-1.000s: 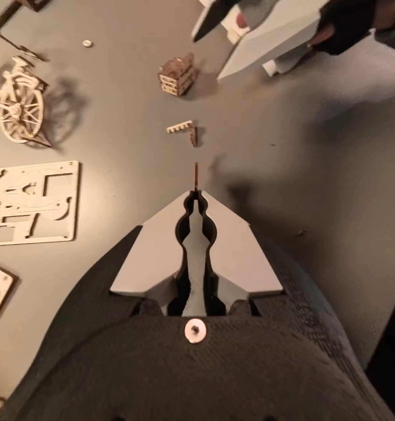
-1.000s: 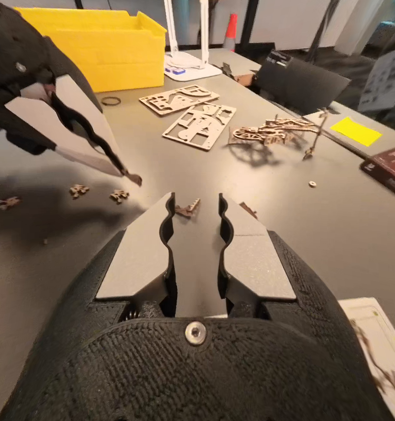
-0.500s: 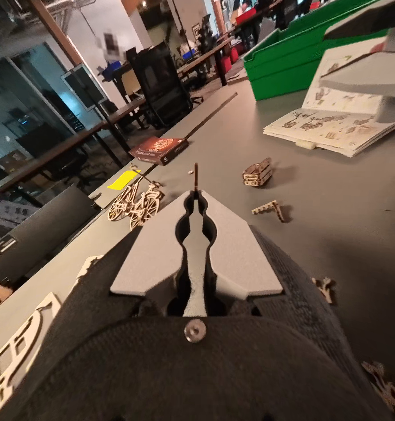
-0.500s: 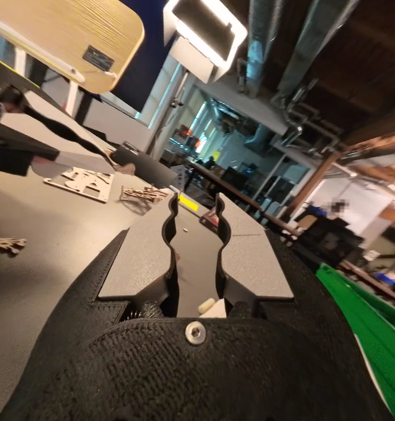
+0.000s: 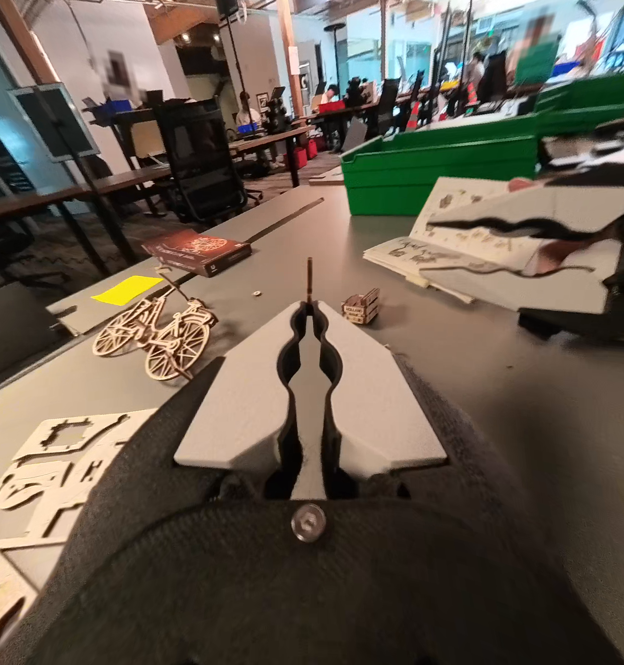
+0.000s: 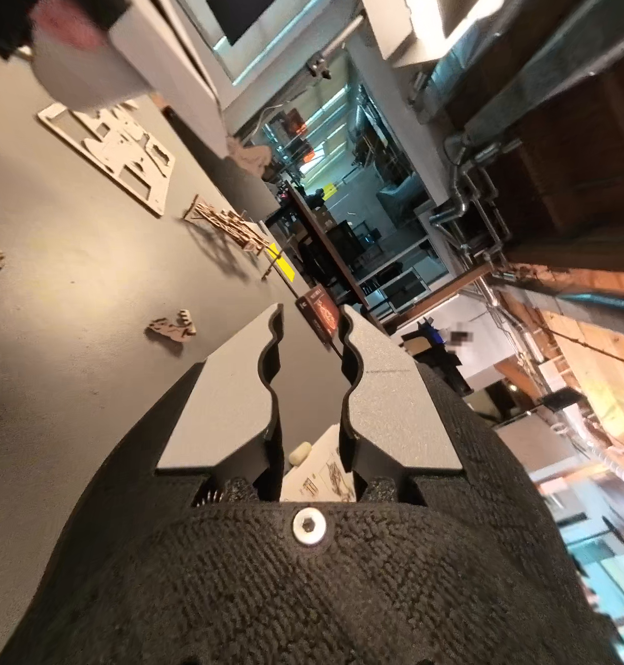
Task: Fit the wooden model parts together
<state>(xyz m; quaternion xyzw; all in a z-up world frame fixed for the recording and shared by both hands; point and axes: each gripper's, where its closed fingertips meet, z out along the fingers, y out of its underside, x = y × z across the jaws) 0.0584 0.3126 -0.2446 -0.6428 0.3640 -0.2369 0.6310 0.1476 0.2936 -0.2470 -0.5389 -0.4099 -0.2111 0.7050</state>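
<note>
Left tool clamped on thin wood part, edge-on, sticking up past tips, above desk. Right tool apart, empty, tilted. Judgement: level right tool, pinch mating piece on desk, align slot squarely, press gently; thin part may snap.

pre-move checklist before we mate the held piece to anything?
1. Left gripper shut on the thin wooden part: ok.
2. Part edge-on, sticking straight out of the tips: ok.
3. Right gripper open, nothing between its fingers: ok.
4. Mating piece chosen: cannot tell; small wooden crate and wooden bicycle model sit ahead on the table.
5. Right wrist view steady and level: not ok, rolled and aimed mostly off the table.
</note>
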